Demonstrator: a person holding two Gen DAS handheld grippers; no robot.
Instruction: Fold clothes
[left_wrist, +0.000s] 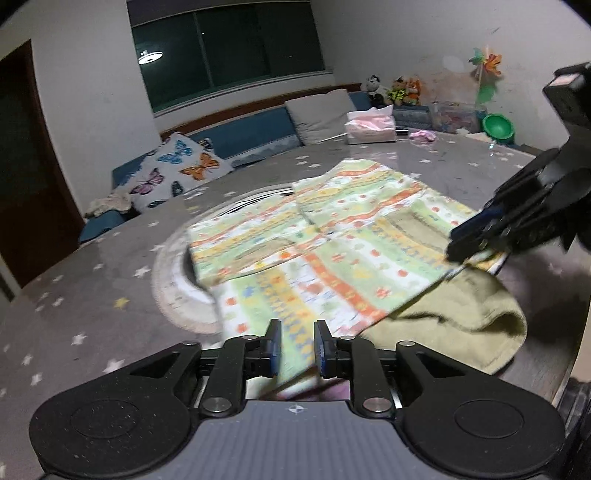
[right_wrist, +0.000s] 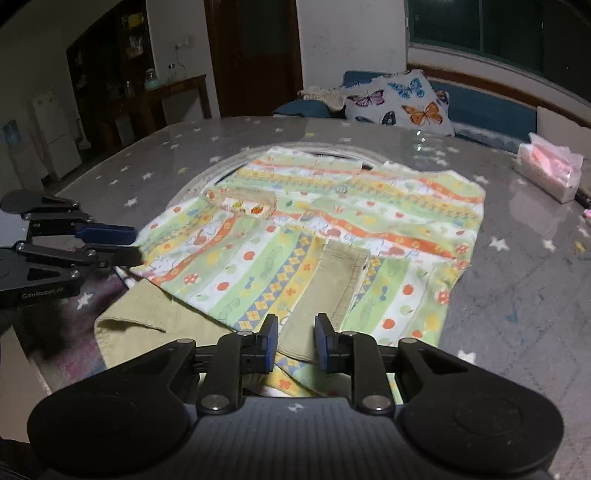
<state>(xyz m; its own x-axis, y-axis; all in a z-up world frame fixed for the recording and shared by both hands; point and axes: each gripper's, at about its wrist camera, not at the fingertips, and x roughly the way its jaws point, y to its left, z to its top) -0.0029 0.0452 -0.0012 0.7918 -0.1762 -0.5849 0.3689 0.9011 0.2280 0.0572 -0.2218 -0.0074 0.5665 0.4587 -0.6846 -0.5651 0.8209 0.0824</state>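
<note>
Two hand-held grippers are working over one patterned garment (right_wrist: 332, 221) that is lying spread on the grey star-printed table (right_wrist: 517, 295), partly covering a round mat (left_wrist: 173, 291) at the centre. The garment is showing green, orange and yellow bands, with an olive cuff (right_wrist: 328, 295) folded across its near part and an olive hem (left_wrist: 461, 321) trailing at its near edge. The left hand-held gripper (left_wrist: 297, 345) is standing at the garment's 6 o'clock edge with its jaws narrowly parted; a fold of cloth is lying between the pads, which are not pressing on it. The right hand-held gripper (right_wrist: 296, 339) is hovering over the olive cuff, its jaws also narrowly parted with cloth between them but not pinched. In the left wrist view the right hand-held gripper is appearing at 3 o'clock, at the garment's corner. A butterfly cushion (right_wrist: 402, 99) is lying beyond the table at 12 o'clock, and a tissue pack (right_wrist: 550, 173) is sitting at 2 o'clock.
</note>
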